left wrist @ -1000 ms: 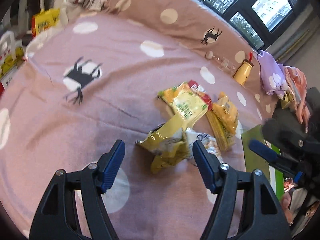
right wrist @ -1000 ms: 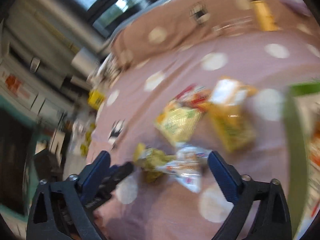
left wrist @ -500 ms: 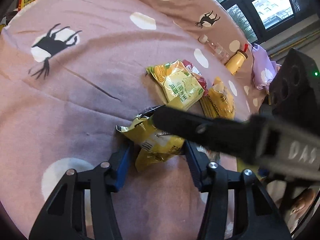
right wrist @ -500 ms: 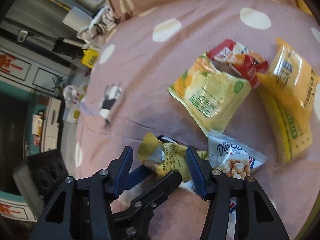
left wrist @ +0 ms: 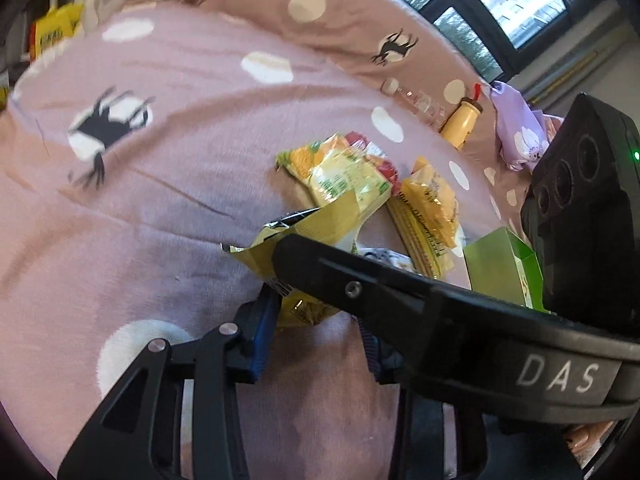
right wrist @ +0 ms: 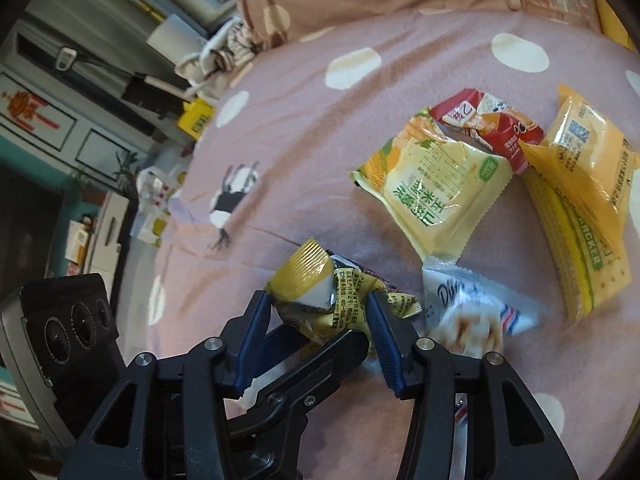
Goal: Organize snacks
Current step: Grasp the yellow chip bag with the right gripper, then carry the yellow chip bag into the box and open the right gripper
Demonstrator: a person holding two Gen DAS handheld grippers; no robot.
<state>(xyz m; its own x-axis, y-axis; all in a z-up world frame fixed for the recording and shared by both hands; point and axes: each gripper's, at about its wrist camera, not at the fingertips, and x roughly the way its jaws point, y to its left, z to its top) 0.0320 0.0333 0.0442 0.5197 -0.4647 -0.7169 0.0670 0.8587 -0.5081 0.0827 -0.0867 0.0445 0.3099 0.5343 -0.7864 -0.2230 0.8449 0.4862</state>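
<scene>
On the pink spotted bedspread [right wrist: 304,92] a loose heap of snack bags lies — near its edge the crumpled yellow packet [right wrist: 332,304], light, crinkly and likely slippery foil. Both tongs are closing on it: the right gripper [right wrist: 320,320] pinches its crumpled body while the left gripper [left wrist: 316,332] presses its lower end — better hold is probably the sealed crimp.

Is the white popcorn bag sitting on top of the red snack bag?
No, the white popcorn bag lies apart from the red snack bag, on the pink bedspread.
</scene>
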